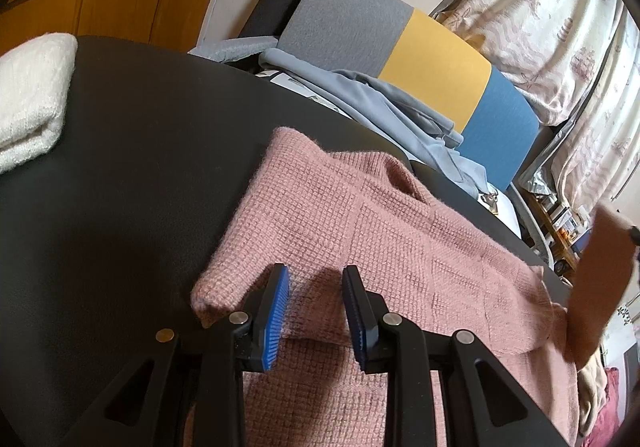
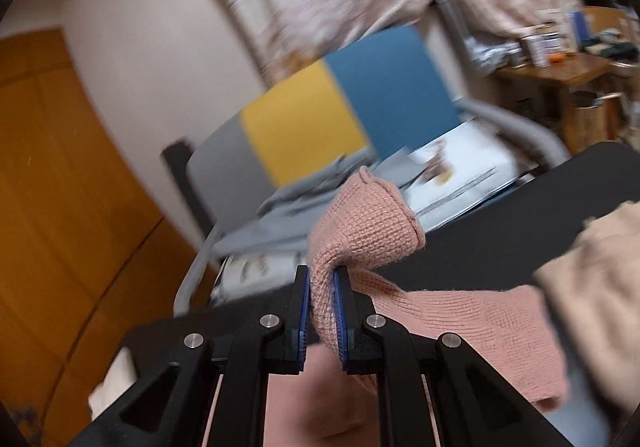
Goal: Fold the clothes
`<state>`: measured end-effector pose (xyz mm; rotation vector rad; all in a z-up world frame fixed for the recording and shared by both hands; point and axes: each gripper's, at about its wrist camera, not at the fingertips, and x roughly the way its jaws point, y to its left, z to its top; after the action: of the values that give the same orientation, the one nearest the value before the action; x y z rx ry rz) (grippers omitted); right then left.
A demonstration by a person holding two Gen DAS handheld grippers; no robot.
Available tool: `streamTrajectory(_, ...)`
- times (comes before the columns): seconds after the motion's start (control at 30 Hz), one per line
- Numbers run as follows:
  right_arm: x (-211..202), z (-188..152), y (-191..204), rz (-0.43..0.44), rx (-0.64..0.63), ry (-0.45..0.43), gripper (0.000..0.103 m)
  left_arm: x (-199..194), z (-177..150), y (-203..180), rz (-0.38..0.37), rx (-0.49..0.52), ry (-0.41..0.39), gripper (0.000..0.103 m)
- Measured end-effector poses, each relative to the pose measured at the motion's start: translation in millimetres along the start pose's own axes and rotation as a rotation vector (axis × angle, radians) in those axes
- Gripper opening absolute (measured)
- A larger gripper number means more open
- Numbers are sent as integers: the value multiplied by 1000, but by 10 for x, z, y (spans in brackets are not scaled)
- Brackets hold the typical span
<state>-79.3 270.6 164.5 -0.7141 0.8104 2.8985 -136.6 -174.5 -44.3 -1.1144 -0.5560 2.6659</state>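
Bare black table left of pink sweater; white folded towel blocks far-left corner.

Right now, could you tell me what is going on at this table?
A person with a claw in each hand is folding a pink sweater on a black table. The right claw is shut on a bunched part of the sweater and holds it up off the table. The left claw is open, low over the folded part, gripping nothing. A folded white garment lies at the far left of the table, and a beige one lies to the right.
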Motion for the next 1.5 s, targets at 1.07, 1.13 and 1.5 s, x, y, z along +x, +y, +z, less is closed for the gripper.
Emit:
streamTrajectory(1.07, 175, -1793, -1073, -151, 7, 283, 8, 669, 41, -1209, -277, -11, 391, 51)
streamTrajectory(1.13, 162, -1795, -1059, -158, -7, 277, 9, 638, -1, -1265, -270, 8, 339, 52)
streamTrajectory(1.5, 127, -1797, -1194, -85, 99, 229, 9, 37, 120, -1504, -322, 167, 131, 5)
